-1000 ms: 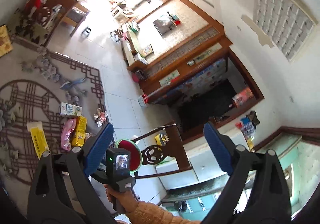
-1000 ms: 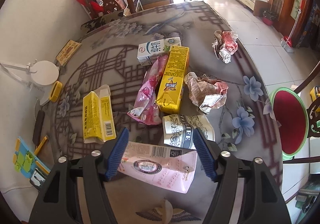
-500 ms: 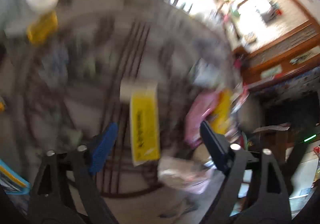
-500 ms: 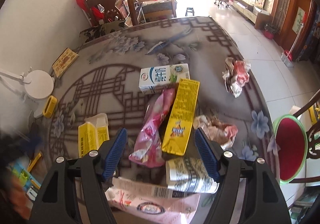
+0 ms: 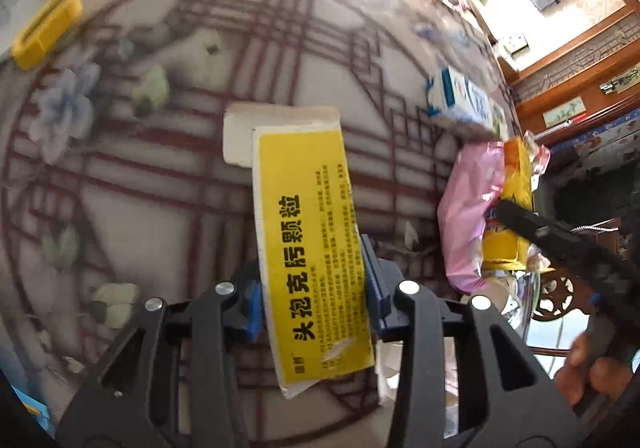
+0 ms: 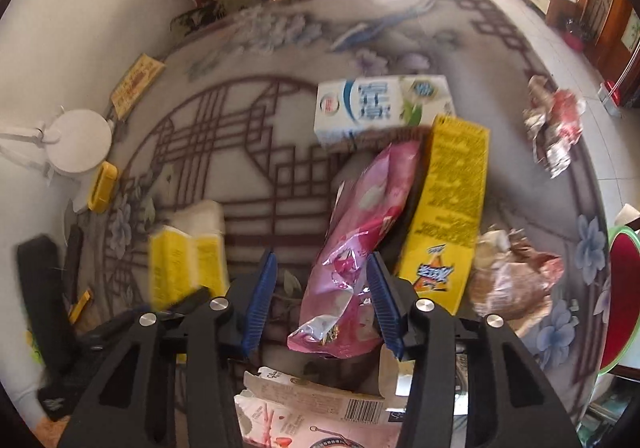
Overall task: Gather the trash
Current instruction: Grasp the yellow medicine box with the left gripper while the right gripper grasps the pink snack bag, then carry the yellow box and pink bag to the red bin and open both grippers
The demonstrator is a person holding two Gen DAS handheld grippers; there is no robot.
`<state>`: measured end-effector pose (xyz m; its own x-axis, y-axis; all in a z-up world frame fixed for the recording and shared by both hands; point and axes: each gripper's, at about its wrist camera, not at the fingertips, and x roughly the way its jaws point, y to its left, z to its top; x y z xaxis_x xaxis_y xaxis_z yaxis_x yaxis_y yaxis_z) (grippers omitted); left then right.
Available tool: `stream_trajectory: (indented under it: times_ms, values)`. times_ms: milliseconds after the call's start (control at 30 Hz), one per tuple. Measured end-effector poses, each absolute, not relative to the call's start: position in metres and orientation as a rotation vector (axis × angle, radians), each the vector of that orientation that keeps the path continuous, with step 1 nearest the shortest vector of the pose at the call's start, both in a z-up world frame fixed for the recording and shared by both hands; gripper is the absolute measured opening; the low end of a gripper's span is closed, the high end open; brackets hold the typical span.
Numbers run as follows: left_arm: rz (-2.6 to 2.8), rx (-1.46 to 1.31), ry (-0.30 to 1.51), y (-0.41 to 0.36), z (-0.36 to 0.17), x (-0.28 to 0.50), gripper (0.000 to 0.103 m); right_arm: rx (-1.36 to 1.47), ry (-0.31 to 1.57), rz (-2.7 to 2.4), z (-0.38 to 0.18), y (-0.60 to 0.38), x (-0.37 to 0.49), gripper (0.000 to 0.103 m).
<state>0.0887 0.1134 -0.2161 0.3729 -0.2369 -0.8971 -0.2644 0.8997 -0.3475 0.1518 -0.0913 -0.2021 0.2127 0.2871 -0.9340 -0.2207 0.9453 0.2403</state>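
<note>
A flat yellow medicine box (image 5: 308, 248) lies on the patterned tabletop (image 5: 160, 168). My left gripper (image 5: 310, 260) points down over it, jaws closing, and both blue pads touch the box's long sides. A pink snack wrapper (image 6: 360, 240) lies between the fingers of my right gripper (image 6: 322, 256). Its jaws are closing too: the right pad (image 6: 384, 300) touches the wrapper, while the left pad stands clear of it. In the right wrist view the yellow medicine box (image 6: 184, 264) shows blurred at the left. The pink snack wrapper (image 5: 468, 208) also appears at the right of the left wrist view.
A white milk carton (image 6: 384, 108), a long yellow carton (image 6: 452, 208), two crumpled wrappers (image 6: 516, 280) (image 6: 556, 124) and a flattened pink-white box (image 6: 312, 420) lie around. A white lamp base (image 6: 80, 140) and a yellow case (image 6: 102, 186) stand left. A person's hand (image 5: 592, 368) holds the right gripper.
The left gripper swung from facing across the room down to the table and closed around the yellow medicine box. The right gripper moved forward from the pink-white box to the pink wrapper and narrowed.
</note>
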Motion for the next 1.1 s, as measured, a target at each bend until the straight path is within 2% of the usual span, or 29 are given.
stream_trajectory:
  times_ms: [167, 200, 233, 400, 700, 867, 1000, 1033, 1100]
  values:
    - [0.036, -0.453, 1.159, 0.128, -0.199, 0.079, 0.038, -0.009, 1.328, 0.340, -0.219, -0.076, 0.160, 0.042]
    - [0.035, -0.446, 1.158, 0.127, -0.198, 0.079, 0.038, -0.029, 1.344, 0.328, -0.225, -0.074, 0.161, 0.037]
    - [0.034, -0.441, 1.157, 0.127, -0.198, 0.078, 0.038, -0.053, 1.339, 0.323, -0.228, -0.071, 0.162, 0.019]
    - [0.021, -0.429, 1.145, 0.115, -0.191, 0.073, 0.038, 0.015, 1.318, 0.374, -0.219, -0.076, 0.153, 0.015]
    - [-0.053, -0.384, 1.086, 0.089, -0.156, 0.058, 0.038, 0.124, 1.163, 0.428, -0.142, -0.116, 0.097, 0.014]
    - [-0.117, -0.350, 1.053, 0.062, -0.137, 0.046, 0.022, 0.140, 1.109, 0.382, -0.119, -0.145, 0.063, 0.014]
    - [-0.142, -0.315, 1.054, 0.045, -0.134, 0.041, 0.020, 0.172, 1.099, 0.348, -0.115, -0.170, 0.039, 0.014]
    - [-0.140, -0.306, 1.063, 0.044, -0.137, 0.039, 0.021, 0.177, 1.098, 0.343, -0.114, -0.174, 0.034, 0.014]
    - [-0.109, -0.273, 1.072, 0.047, -0.143, 0.036, 0.042, 0.186, 1.096, 0.333, -0.113, -0.183, 0.023, 0.014]
